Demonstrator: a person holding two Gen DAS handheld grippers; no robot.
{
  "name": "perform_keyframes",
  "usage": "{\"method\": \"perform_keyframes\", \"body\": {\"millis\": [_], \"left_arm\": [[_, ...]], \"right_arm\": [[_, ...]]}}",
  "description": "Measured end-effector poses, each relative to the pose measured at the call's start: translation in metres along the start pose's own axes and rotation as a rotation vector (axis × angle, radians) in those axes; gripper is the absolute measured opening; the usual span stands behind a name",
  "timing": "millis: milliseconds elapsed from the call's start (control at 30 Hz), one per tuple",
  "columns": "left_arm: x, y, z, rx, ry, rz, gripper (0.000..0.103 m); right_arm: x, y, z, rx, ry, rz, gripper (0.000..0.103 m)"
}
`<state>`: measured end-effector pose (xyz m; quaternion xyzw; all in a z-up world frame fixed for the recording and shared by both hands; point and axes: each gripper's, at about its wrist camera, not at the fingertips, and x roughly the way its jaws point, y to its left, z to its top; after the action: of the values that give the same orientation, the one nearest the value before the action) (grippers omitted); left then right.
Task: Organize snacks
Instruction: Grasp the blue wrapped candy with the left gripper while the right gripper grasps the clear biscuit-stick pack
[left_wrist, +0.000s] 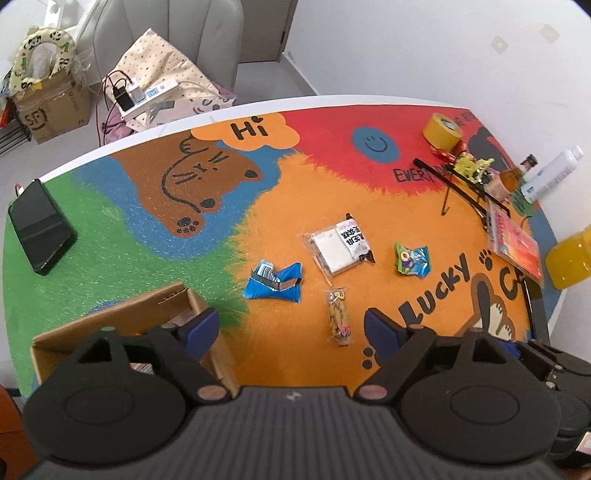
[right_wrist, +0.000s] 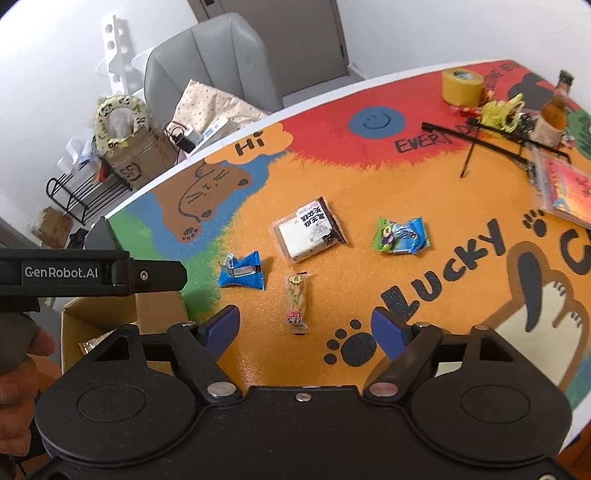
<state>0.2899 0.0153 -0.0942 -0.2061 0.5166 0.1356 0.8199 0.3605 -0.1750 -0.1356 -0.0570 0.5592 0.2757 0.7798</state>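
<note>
Four snacks lie on the colourful mat (left_wrist: 280, 192): a blue packet (left_wrist: 273, 280) (right_wrist: 242, 271), a clear-wrapped white cake (left_wrist: 338, 247) (right_wrist: 310, 230), a green-and-blue candy packet (left_wrist: 412, 260) (right_wrist: 402, 236) and a long stick snack (left_wrist: 338, 317) (right_wrist: 295, 302). An open cardboard box (left_wrist: 122, 321) (right_wrist: 159, 306) stands at the near left with some packets inside. My left gripper (left_wrist: 291, 328) hangs open above the mat between box and stick snack. My right gripper (right_wrist: 304, 328) is open too, with the stick snack just ahead of its gap, untouched.
A black phone (left_wrist: 38, 229) lies at the mat's left edge. A yellow tape roll (left_wrist: 441, 131), bottles (left_wrist: 509, 177), a black wire stand (left_wrist: 461, 184) and a red booklet (left_wrist: 515, 243) crowd the right side. A chair and boxes stand beyond the table.
</note>
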Motion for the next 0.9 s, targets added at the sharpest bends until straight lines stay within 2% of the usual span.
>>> {"method": "perform_keyframes", "body": {"millis": [467, 667, 900], "left_arm": [[0.060, -0.015, 0.021, -0.016, 0.081, 0.054, 0.066], [0.082, -0.015, 0.026, 0.000, 0.118, 0.077, 0.063], [0.110, -0.013, 0.030, 0.010, 0.147, 0.111, 0.061]], "right_arm": [[0.058, -0.021, 0.013, 0.038, 0.110, 0.070, 0.059], [0.075, -0.025, 0.012, 0.062, 0.140, 0.094, 0.055], [0.097, -0.031, 0.013, 0.135, 0.174, 0.109, 0.055]]}}
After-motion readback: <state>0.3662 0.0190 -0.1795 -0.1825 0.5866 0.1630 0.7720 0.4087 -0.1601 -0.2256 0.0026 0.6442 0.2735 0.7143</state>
